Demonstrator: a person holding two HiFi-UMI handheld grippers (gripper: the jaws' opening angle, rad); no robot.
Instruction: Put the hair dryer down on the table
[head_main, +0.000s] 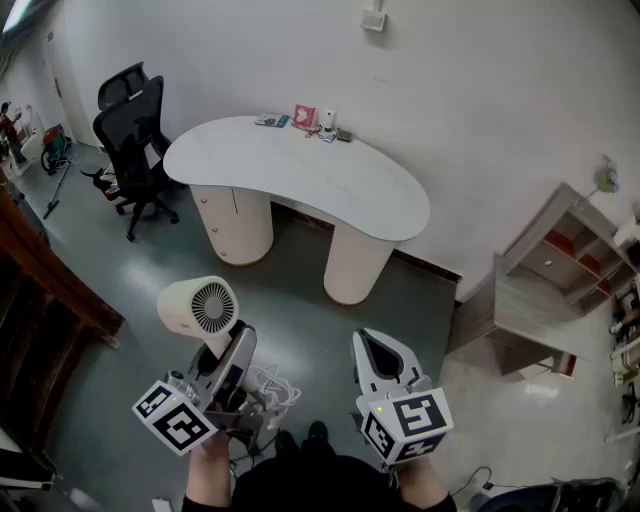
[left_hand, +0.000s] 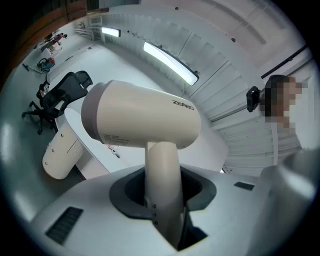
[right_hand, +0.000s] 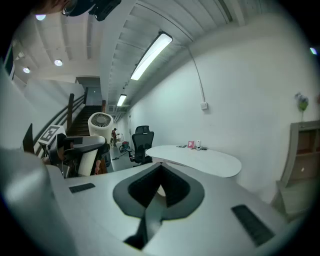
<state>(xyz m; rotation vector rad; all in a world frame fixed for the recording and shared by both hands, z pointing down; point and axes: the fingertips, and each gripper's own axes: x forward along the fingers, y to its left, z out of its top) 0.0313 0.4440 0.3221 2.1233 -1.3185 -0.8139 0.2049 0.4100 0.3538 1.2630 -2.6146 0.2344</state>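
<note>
Hair dryer (head_main: 197, 307) is in the air above the floor, well apart from the table (head_main: 300, 175). The left gripper (head_main: 228, 352) clamps its handle, probably for a steady carry. The right gripper (head_main: 378, 362) is closed, holding nothing.

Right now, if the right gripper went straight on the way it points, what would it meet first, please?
Probably the white kidney-shaped table, at its near rounded pedestal or the tabletop edge above; height is hard to judge. The right gripper, jaws together and empty, has only grey floor before it.
</note>
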